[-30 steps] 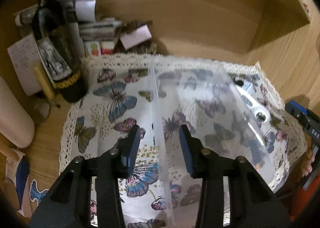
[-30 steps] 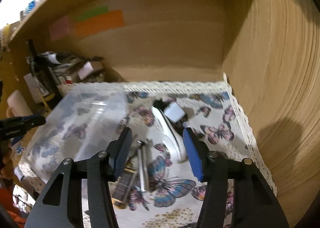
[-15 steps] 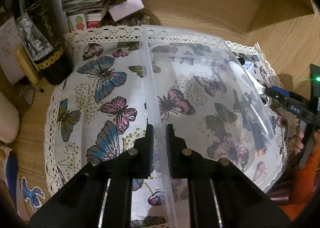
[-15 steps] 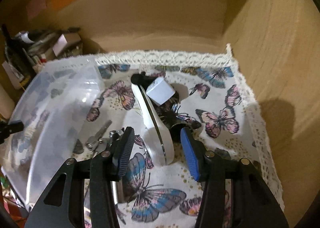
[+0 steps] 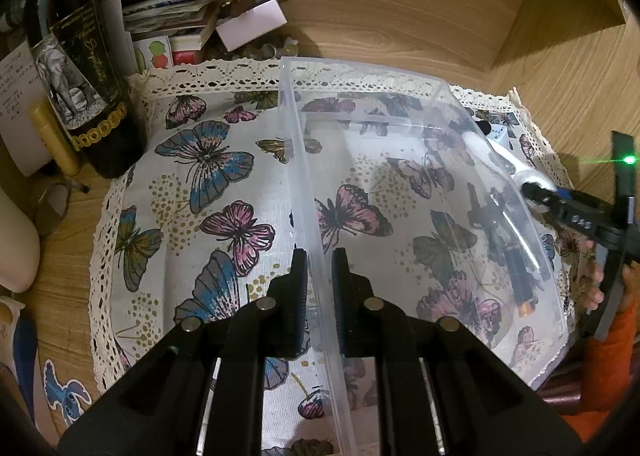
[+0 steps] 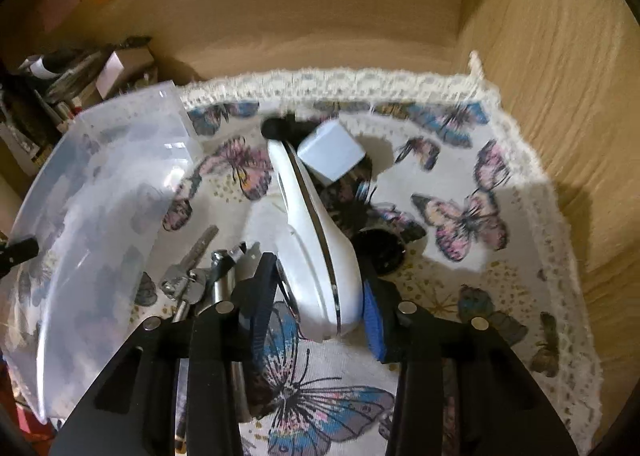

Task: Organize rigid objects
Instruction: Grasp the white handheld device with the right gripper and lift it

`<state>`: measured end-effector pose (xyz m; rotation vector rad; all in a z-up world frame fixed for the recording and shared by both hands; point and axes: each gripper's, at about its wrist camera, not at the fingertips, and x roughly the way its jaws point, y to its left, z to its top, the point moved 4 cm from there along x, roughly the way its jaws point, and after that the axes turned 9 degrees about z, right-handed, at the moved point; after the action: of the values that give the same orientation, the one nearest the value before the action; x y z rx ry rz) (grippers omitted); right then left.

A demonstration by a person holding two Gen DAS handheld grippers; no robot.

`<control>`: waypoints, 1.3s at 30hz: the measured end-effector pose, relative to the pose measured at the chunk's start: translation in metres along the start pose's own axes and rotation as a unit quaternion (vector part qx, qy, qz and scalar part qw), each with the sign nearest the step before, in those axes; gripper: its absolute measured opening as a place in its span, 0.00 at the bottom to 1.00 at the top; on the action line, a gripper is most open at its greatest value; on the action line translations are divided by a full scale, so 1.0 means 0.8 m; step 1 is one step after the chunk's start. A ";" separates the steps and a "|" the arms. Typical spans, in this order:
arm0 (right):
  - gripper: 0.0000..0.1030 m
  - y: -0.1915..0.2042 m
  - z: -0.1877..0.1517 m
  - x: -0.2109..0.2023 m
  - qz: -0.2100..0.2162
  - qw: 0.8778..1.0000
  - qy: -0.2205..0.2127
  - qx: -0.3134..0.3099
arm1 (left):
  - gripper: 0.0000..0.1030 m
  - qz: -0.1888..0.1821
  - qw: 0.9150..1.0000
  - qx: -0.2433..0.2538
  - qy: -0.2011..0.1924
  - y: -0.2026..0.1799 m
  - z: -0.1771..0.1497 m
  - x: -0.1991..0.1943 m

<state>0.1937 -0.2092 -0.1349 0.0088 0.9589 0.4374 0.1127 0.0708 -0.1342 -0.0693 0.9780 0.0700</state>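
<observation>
Clear plastic fills my left view: the left gripper [image 5: 318,276] has its jaws nearly closed on the near wall of the bin [image 5: 400,183], pinching the rim and steadying it on the butterfly cloth [image 5: 192,191]. The bin looks bare inside; what shows through its far wall lies outside it.

My right gripper [image 6: 316,296] has its jaws partly open, straddling the near end of the white tool [image 6: 316,240]. Both pads look close to its sides, but I cannot tell whether they press yet. The tool's long axis runs from the jaws toward 11 o'clock, roughly in line with the fingers, so I judge a straight close should take it. The bin sits at 9 o'clock from this grip, and the right hand is plainly the nearer one.

Only the right view shows what crowds the tool: a pale cube [image 6: 332,153] at its far end, a black cap [image 6: 380,252] at 2 o'clock, keys [image 6: 192,268] at 10 o'clock. Only the left view shows a dark bottle [image 5: 84,67] and papers [image 5: 168,7] at 10 o'clock off the cloth.
</observation>
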 end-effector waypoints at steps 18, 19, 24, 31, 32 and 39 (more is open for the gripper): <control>0.33 0.070 0.027 -0.134 0.002 0.988 -0.151 -0.036 | 0.12 0.003 0.999 0.013 -0.031 -0.004 -0.001 -0.014; 0.33 0.076 0.028 -0.139 0.006 0.987 -0.157 -0.041 | 0.12 0.002 0.999 0.013 -0.032 -0.004 -0.001 -0.014; 0.33 0.112 0.039 -0.158 0.032 0.980 -0.185 -0.066 | 0.12 -0.005 0.999 0.012 -0.034 -0.003 -0.001 -0.015; 0.33 0.164 0.051 -0.160 0.086 0.972 -0.193 -0.107 | 0.12 -0.010 0.999 0.013 -0.039 -0.002 -0.002 -0.017; 0.33 0.172 0.051 -0.156 0.091 0.971 -0.189 -0.114 | 0.12 -0.010 0.999 0.012 -0.039 -0.002 -0.002 -0.017; 0.33 0.199 0.048 -0.102 0.112 0.976 -0.127 -0.138 | 0.12 -0.010 0.999 0.011 -0.040 -0.003 -0.002 -0.019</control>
<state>0.1272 -0.0868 -0.0164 -0.0770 0.6404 0.7573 0.1029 0.0681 -0.1226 -0.0569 0.8982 0.0430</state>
